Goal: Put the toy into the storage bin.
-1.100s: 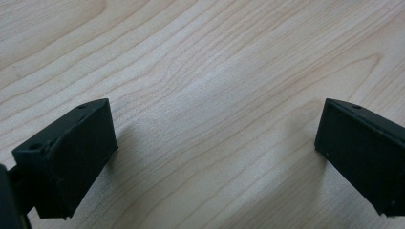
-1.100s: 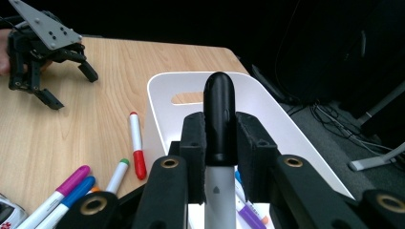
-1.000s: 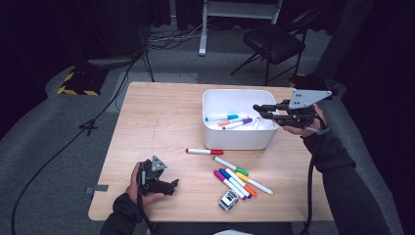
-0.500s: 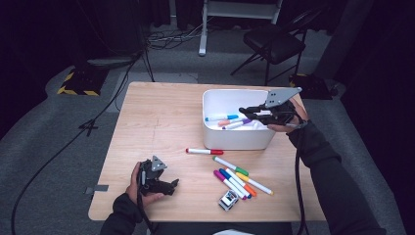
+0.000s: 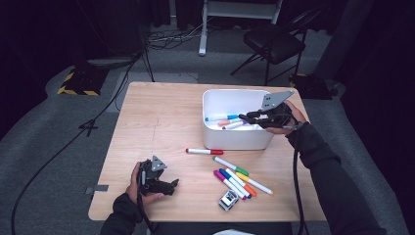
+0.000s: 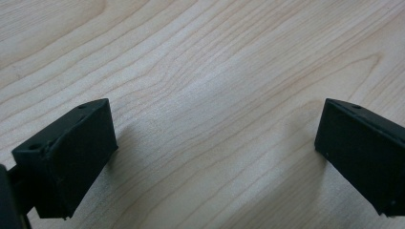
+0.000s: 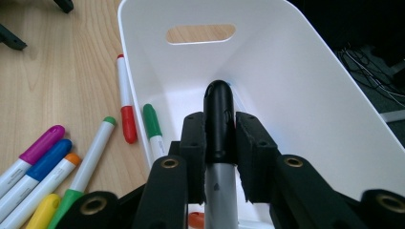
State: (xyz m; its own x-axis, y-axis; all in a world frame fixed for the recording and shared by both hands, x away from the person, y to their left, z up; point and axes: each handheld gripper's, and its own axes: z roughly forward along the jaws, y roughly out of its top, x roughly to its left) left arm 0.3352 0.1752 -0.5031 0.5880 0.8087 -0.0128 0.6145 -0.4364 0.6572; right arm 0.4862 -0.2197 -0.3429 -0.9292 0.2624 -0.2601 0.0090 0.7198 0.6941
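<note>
The right tool (image 7: 218,143) pinches a black-capped marker (image 7: 218,114) between its two black jaws; in the right gripper view the cap stands at frame center, projecting past the jaw tips into the white bin (image 7: 305,86). In the high view the right tool (image 5: 250,117) sits at center right of the frame, over the bin's right half, with the bin (image 5: 235,142) holding several markers at its left end. The left tool (image 5: 171,185) rests at lower left of the high view, near the front edge of the table (image 5: 156,117), held in the left hand (image 5: 139,183). In the left gripper view its jaws stand spread wide, with bare wood between them. Loose markers (image 5: 237,178) lie on the table below the bin at lower center; a red-capped marker (image 5: 204,151) lies just left of the bin's front wall
</note>
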